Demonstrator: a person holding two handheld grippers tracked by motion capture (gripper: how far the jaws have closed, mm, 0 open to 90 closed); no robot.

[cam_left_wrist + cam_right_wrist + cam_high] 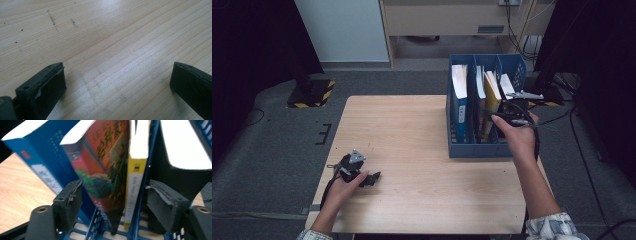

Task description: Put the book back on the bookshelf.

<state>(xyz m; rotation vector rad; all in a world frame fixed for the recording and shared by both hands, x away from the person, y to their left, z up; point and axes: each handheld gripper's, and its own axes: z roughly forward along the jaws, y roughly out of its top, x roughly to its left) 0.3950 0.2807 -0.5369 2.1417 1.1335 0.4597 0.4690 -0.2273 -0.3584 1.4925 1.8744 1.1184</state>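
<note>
Standing upright: yellow book (136,170), spine-up.

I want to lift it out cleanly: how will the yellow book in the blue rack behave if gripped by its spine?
The yellow book looks thin, so probably light. It is likely a paperback and may flex. Standing upright against the orange-covered book in the blue rack, it may drag that neighbour or tip it.

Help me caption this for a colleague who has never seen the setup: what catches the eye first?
The blue file rack at the table's right edge, with books standing in its slots, stands out first. The right gripper is at its near end, open jaws straddling an orange-covered book and a yellow one. The left gripper rests open on the bare wooden table.
</note>
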